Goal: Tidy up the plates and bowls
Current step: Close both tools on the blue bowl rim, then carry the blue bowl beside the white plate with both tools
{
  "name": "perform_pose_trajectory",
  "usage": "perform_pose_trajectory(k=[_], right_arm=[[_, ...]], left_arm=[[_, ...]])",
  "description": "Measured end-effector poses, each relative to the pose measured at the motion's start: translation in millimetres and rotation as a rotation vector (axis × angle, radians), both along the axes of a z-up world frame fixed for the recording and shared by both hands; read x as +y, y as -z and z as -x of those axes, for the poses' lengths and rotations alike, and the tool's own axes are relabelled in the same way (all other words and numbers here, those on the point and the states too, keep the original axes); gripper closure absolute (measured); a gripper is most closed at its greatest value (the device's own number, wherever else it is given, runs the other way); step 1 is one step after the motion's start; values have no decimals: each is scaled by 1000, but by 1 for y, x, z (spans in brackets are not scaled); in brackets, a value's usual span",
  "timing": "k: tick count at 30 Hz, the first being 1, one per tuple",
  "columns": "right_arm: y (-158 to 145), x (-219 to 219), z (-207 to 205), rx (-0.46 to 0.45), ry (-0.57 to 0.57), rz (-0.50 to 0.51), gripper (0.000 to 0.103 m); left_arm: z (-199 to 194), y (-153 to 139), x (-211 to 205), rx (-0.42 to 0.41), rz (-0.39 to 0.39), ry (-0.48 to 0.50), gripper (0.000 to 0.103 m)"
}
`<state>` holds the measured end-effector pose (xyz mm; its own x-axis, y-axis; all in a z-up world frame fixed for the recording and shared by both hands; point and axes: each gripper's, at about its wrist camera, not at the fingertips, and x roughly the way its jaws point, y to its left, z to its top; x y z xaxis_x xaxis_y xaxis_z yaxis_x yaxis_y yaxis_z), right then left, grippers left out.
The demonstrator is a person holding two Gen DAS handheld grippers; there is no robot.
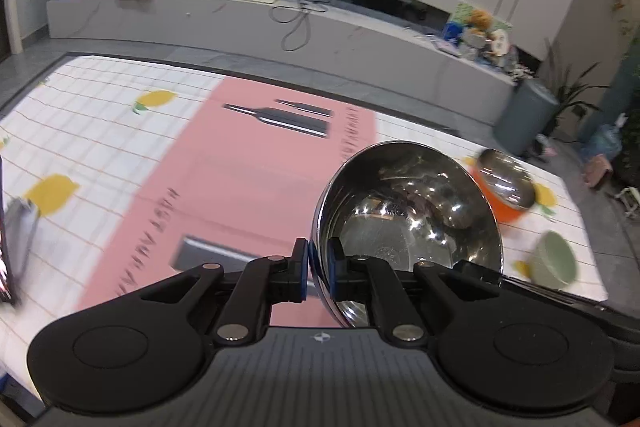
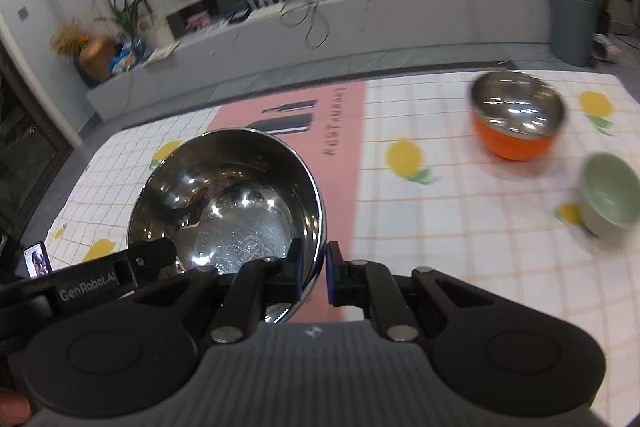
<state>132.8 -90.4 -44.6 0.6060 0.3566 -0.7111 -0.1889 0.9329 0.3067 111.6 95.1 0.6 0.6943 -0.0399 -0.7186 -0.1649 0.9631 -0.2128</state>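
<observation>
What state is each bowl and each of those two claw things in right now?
Large steel bowl: lifted, tilted, rim pinched from both sides.
Left gripper: shut on its rim.
Right gripper: shut on the opposite rim.
Orange bowl: upright on the table, a small steel bowl nested inside.
Green bowl: upright, empty, standing alone.

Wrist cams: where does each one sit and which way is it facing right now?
Left wrist: sits behind the left gripper, facing across the table toward the TV wall; its fingers pinch the steel bowl rim.
Right wrist: behind the right gripper, same heading; its fingers straddle the opposite rim, and the left gripper's body shows at left.
Shared: steel bowl, orange bowl, green bowl.
</observation>
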Motion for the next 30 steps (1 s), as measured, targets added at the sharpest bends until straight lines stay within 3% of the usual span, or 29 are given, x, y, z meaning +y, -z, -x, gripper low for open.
perform_pose_trajectory(k=[11,19,30], right_arm=[[7,-96,72,1,134,1,95],[16,-150,94,16,221,-15,95],[33,-180,101,53,275,2,95]], left_arm=[[33,19,-76,9,54,125,93],[38,31,-123,27,39,213,93],[40,55,-153,92,48,259,93]])
